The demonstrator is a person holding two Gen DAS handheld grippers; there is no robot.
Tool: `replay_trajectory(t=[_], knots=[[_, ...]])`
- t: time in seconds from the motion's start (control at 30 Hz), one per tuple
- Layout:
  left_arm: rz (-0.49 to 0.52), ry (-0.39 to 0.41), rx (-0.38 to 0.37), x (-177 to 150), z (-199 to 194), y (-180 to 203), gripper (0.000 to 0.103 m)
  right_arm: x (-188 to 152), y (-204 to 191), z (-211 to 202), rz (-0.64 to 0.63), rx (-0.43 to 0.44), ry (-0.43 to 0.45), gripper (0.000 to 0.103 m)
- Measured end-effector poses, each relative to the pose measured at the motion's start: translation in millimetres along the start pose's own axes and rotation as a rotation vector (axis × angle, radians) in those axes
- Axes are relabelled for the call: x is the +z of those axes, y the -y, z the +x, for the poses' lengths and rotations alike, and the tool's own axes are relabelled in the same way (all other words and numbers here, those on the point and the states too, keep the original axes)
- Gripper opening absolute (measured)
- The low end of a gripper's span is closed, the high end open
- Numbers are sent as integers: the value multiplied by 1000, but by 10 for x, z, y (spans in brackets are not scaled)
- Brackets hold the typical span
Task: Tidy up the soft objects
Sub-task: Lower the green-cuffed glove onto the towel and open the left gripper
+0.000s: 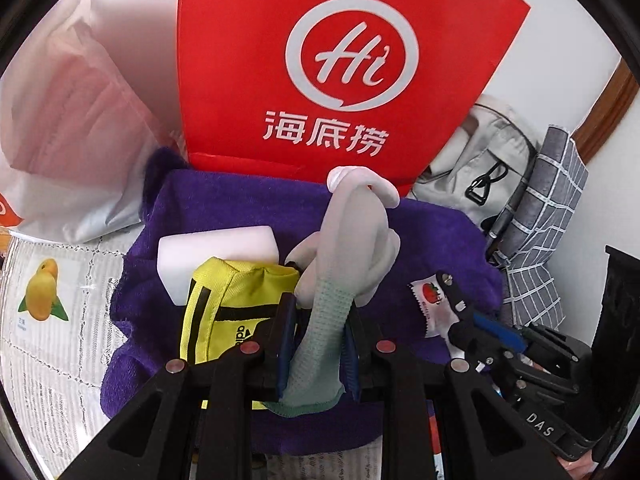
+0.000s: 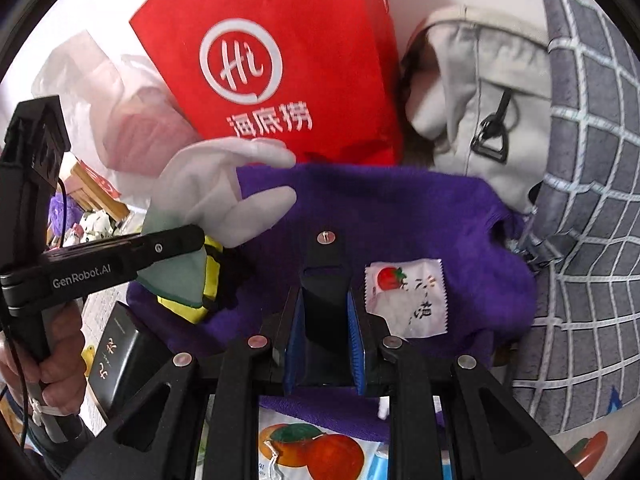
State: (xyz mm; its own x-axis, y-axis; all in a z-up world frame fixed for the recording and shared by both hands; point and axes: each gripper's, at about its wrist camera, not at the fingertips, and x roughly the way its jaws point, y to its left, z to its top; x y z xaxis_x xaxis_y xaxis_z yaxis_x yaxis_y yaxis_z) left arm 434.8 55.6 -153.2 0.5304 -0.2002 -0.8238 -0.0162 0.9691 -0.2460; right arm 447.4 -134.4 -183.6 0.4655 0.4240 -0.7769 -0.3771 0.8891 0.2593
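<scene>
A large red paper bag with a white "Hi" logo [image 1: 320, 60] stands upright at the back of the scene, with a pale grey canvas backpack [image 2: 480, 92] and a grey grid-checked cloth [image 2: 592, 200] crowded beside it on the right and a translucent white plastic bag [image 1: 68, 140] on the left. In front of the red bag a folded purple fleece towel [image 2: 400, 208] lies spread on the desk, whose covering is printed with fruit pictures [image 1: 44, 292]. On the towel sit a yellow-green fabric pouch with black stripes [image 1: 232, 300], a white foam block [image 1: 216, 256] just behind the pouch, and a small white sachet with a strawberry picture [image 2: 404, 300] towards the right. The left hand-held gripper [image 1: 318, 344] pinches the cuff end of a grey-and-white knit work glove [image 1: 344, 264]; the glove's long axis runs straight forward from the jaws, its fingers reaching towards the foot of the red bag, above the pouch and towel. The right hand-held gripper [image 2: 326, 320] has its blue pads pressed close with nothing between them, hovering over the towel's near edge, the sachet just right of its tip. The left one is plainly nearer the glove. Free towel surface lies ahead and to the right; the pouch and block fill the left, and the bags wall in the back.
</scene>
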Motion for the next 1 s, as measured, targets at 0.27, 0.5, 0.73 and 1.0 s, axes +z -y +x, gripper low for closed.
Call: replay_trajectory(t=[0.27, 0.5, 0.73, 1.0], knots=[[-5, -29, -5, -4, 176, 35, 21, -32, -21, 222, -4, -10, -59, 22], [-7, -40, -1, -16, 244, 38, 21, -46, -11, 371, 6, -23, -84, 23], [-6, -51, -1, -25, 280, 21, 21, -61, -2, 368, 5, -27, -83, 23], [6, -58, 1, -27, 275, 47, 23, -70, -26, 203, -7, -36, -59, 25]])
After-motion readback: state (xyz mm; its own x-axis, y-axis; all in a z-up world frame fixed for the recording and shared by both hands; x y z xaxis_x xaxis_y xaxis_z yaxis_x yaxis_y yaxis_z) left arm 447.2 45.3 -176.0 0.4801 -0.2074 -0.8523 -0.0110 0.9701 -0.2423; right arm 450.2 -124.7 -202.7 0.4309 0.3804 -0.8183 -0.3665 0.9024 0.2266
